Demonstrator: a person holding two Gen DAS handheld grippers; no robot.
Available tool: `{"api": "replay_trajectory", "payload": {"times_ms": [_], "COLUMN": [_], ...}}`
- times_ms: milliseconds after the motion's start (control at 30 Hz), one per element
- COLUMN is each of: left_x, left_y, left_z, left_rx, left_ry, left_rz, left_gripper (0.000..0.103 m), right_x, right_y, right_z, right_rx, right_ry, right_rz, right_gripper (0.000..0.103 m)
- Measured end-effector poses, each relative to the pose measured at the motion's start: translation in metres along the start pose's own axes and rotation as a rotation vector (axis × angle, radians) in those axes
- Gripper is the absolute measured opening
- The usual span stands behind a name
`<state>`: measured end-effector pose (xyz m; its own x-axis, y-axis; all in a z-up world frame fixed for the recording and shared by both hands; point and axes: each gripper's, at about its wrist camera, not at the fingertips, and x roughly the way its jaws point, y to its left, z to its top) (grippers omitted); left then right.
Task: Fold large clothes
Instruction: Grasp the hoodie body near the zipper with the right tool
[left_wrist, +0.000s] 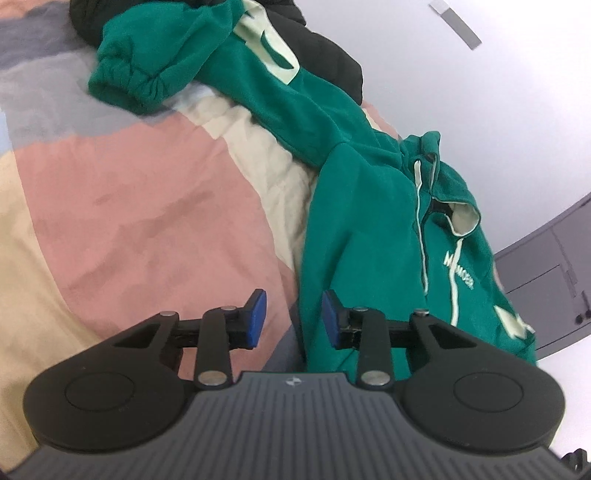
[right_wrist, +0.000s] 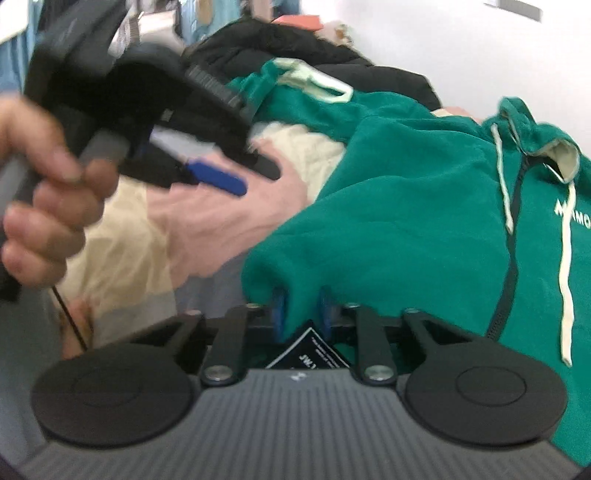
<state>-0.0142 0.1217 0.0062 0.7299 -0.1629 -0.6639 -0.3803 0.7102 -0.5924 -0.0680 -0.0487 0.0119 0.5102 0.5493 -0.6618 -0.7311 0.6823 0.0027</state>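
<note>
The green hoodie (left_wrist: 369, 206) lies on the bed (left_wrist: 147, 221), its white chest lettering only partly legible. Right tongs (right_wrist: 301, 314) clamp its edge beside a black label (right_wrist: 310, 350); left tongs (left_wrist: 293, 317) stand apart, and the right view alone shows the hand (right_wrist: 40, 192) holding them

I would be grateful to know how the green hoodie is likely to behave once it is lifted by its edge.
The green hoodie will probably sag: it already lies in soft folds. Its thick fleece looks fairly heavy, so the right claw, shut on a bunched edge, may feel drag. The drawstring will likely dangle.
</note>
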Motion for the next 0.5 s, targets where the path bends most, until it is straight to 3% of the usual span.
{"api": "replay_trajectory", "payload": {"times_ms": [267,367,500], "left_x": [0.005,0.013,0.031], "left_y": [-0.010,-0.019,-0.025], "left_z": [-0.009,-0.017,-0.025], "left_rx": [0.003,0.039,0.051], "left_ry": [0.052,0.099,0.164], "left_rz": [-0.140,-0.155,-0.171], "left_gripper": [0.040,0.040,0.040], "right_x": [-0.041,-0.047,-0.043], "right_y": [-0.067,-0.093,-0.113], "right_z": [-0.003,-0.018,-0.032], "right_rx": [0.353,0.509,0.670], "right_ry": [-0.086,-0.076,-0.062], "right_rz": [-0.006,-0.027,0.020], "right_gripper": [0.009,0.009,0.009]}}
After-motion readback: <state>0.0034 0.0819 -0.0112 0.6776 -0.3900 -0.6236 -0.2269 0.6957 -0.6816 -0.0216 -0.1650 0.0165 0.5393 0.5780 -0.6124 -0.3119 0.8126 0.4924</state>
